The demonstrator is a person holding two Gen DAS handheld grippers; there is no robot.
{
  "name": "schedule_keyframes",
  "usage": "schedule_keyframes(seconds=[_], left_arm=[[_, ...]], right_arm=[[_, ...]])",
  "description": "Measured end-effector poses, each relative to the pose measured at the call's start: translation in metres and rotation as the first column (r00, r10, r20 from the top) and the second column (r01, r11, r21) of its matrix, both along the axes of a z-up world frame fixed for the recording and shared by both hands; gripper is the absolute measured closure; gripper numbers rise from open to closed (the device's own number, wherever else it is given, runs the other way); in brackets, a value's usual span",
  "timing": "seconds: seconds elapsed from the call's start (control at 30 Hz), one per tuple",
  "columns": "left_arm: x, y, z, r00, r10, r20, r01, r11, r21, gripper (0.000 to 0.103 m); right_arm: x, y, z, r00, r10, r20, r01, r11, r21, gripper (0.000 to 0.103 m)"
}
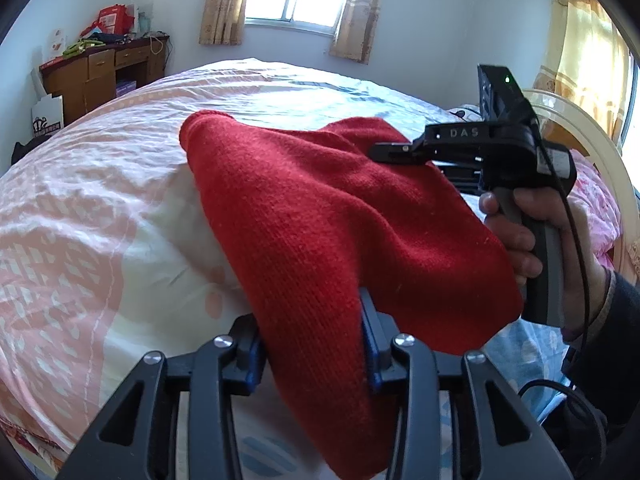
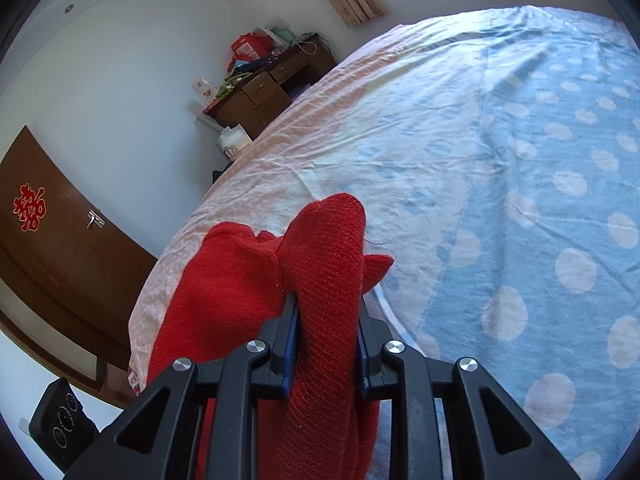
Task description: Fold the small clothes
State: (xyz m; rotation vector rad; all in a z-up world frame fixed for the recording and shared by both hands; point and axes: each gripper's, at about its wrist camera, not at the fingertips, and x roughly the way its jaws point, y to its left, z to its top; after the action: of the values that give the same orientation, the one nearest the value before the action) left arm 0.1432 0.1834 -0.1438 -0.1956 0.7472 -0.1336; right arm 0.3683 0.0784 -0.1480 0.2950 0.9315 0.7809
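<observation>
Holding the red knit garment (image 1: 320, 216) up over the bed (image 1: 100, 184), both ends pinched: the left hand-held gripper (image 1: 312, 344) is clenched on one bunched edge and the right hand-held gripper (image 2: 328, 344) on another. Biggest risk imo is the knit slipping out, since each grip has a thick wad rather than a clean edge. The middle also sags, so if it's laid down like this it'll probably land crumpled and the fold goes crooked
</observation>
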Motion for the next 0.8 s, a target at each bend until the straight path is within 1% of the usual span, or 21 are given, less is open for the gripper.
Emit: schedule_keyframes(seconds=[0.1, 0.2, 0.3, 0.4, 0.43, 0.47, 0.5, 0.53, 0.57, 0.6, 0.63, 0.67, 0.73, 0.77, 0.8], left_arm=[[-0.004, -0.005, 0.003, 1.000, 0.008, -0.003, -0.008, 1.000, 0.005, 0.057], [-0.003, -0.007, 0.005, 1.000, 0.018, -0.009, -0.018, 1.000, 0.021, 0.051], [-0.005, -0.008, 0.011, 1.000, 0.016, -0.020, -0.016, 0.999, 0.034, 0.050], [-0.010, -0.002, 0.022, 0.999, 0.032, 0.001, -0.032, 0.998, 0.047, 0.042], [-0.013, -0.002, 0.027, 0.999, 0.041, 0.021, -0.042, 0.997, 0.059, 0.038], [-0.016, -0.001, 0.035, 0.997, 0.053, 0.051, -0.057, 0.995, 0.077, 0.031], [-0.017, 0.001, 0.040, 0.995, 0.066, 0.072, -0.072, 0.993, 0.089, 0.026], [-0.017, 0.002, 0.044, 0.992, 0.082, 0.092, -0.091, 0.991, 0.098, 0.017], [-0.016, 0.004, 0.047, 0.989, 0.097, 0.112, -0.109, 0.988, 0.106, 0.013], [-0.013, 0.004, 0.047, 0.987, 0.106, 0.120, -0.119, 0.987, 0.112, 0.013], [-0.009, 0.005, 0.045, 0.986, 0.117, 0.117, -0.131, 0.984, 0.124, 0.013], [-0.003, 0.006, 0.041, 0.985, 0.135, 0.104, -0.149, 0.979, 0.140, 0.013], [0.004, 0.010, 0.033, 0.983, 0.161, 0.090, -0.173, 0.973, 0.151, 0.013], [0.008, 0.012, 0.027, 0.982, 0.175, 0.069, -0.185, 0.968, 0.169, 0.013], [0.010, 0.012, 0.022, 0.982, 0.184, 0.042, -0.189, 0.965, 0.180, 0.012]], right_arm=[[0.003, 0.002, -0.005, 1.000, -0.007, -0.005, 0.007, 1.000, -0.021, 0.079], [0.004, 0.004, -0.007, 1.000, -0.007, -0.007, 0.007, 0.999, -0.033, 0.078], [0.002, 0.001, -0.006, 1.000, -0.013, -0.002, 0.013, 1.000, -0.028, 0.075], [-0.004, -0.010, 0.000, 0.999, -0.039, 0.017, 0.040, 0.999, -0.011, 0.073], [-0.007, -0.013, 0.004, 0.998, -0.053, 0.031, 0.053, 0.998, -0.014, 0.073], [-0.012, -0.018, 0.009, 0.996, -0.068, 0.052, 0.069, 0.998, -0.015, 0.073], [-0.020, -0.024, 0.017, 0.993, -0.082, 0.083, 0.083, 0.997, -0.001, 0.072], [-0.025, -0.027, 0.023, 0.991, -0.086, 0.098, 0.085, 0.996, 0.011, 0.072], [-0.037, -0.029, 0.032, 0.989, -0.075, 0.127, 0.071, 0.997, 0.033, 0.072], [-0.045, -0.029, 0.037, 0.988, -0.056, 0.141, 0.050, 0.998, 0.041, 0.067], [-0.054, -0.026, 0.042, 0.988, -0.028, 0.155, 0.021, 0.999, 0.047, 0.063], [-0.064, -0.023, 0.046, 0.985, 0.012, 0.170, -0.020, 0.999, 0.049, 0.062], [-0.085, -0.011, 0.045, 0.979, 0.102, 0.177, -0.108, 0.994, 0.024, 0.062], [-0.096, -0.003, 0.039, 0.973, 0.161, 0.168, -0.163, 0.987, -0.002, 0.062], [-0.099, 0.002, 0.034, 0.971, 0.178, 0.160, -0.175, 0.984, -0.030, 0.062]])
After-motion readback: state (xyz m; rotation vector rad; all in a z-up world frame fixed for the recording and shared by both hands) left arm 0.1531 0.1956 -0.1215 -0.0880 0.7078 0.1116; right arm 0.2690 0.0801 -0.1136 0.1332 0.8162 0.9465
